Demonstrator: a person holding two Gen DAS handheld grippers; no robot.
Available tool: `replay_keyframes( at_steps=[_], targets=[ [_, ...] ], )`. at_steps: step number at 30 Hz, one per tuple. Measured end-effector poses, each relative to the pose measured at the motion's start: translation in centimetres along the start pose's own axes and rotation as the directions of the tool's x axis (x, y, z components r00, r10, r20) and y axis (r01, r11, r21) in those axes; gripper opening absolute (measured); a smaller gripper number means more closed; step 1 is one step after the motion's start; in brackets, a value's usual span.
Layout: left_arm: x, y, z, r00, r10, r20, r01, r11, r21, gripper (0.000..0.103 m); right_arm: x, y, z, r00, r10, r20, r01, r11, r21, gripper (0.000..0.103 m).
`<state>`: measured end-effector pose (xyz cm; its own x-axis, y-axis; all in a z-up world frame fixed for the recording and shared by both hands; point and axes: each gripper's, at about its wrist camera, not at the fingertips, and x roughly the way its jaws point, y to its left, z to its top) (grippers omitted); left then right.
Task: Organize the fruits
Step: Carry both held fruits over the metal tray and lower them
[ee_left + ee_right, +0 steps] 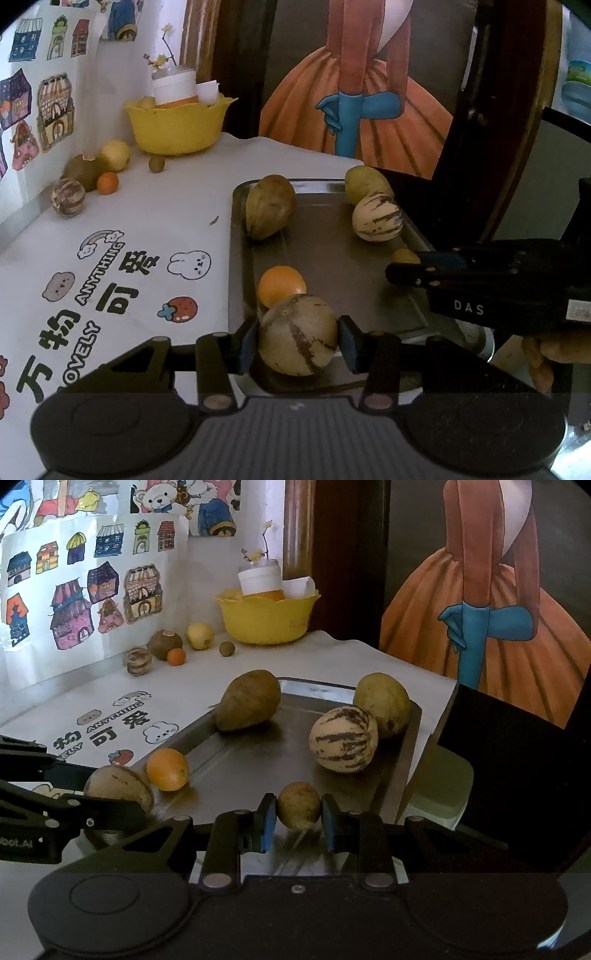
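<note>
Left gripper: jaws clamped, angled downward; right gripper: jaws clamped narrower, angled downward, alongside the left.

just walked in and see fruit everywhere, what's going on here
A person is sorting fruit onto a metal tray with two handheld tools. The left tool is shut on a striped melon-like fruit at the tray's near edge, beside a small orange. The right tool is shut on a small brownish round fruit. Three more fruits already sit on the tray, and several others wait on the table near a yellow bowl.
</note>
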<state>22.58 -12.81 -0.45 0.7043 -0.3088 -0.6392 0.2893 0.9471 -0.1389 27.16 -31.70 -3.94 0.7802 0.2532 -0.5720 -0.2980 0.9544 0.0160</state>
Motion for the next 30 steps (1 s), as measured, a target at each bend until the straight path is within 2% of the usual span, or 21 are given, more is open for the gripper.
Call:
replay_keyframes(
  at_steps=[18, 25, 30],
  targets=[
    [0.58, -0.28, -0.35, 1.000, 0.006, 0.009, -0.006, 1.000, 0.008, 0.051, 0.50, -0.15, -0.68, 1.000, -0.005, -0.009, 0.005, 1.000, 0.008, 0.028],
    [0.73, -0.35, -0.58, 1.000, -0.004, -0.012, 0.004, 1.000, 0.004, 0.054, 0.42, -0.16, -0.72, 1.000, 0.000, -0.006, 0.000, 1.000, 0.008, 0.030],
    [0.17, -0.20, -0.60, 1.000, -0.004, 0.000, 0.004, 1.000, 0.005, 0.054, 0.12, -0.24, -0.69, 1.000, 0.001, -0.002, -0.001, 1.000, 0.010, 0.034]
  ],
)
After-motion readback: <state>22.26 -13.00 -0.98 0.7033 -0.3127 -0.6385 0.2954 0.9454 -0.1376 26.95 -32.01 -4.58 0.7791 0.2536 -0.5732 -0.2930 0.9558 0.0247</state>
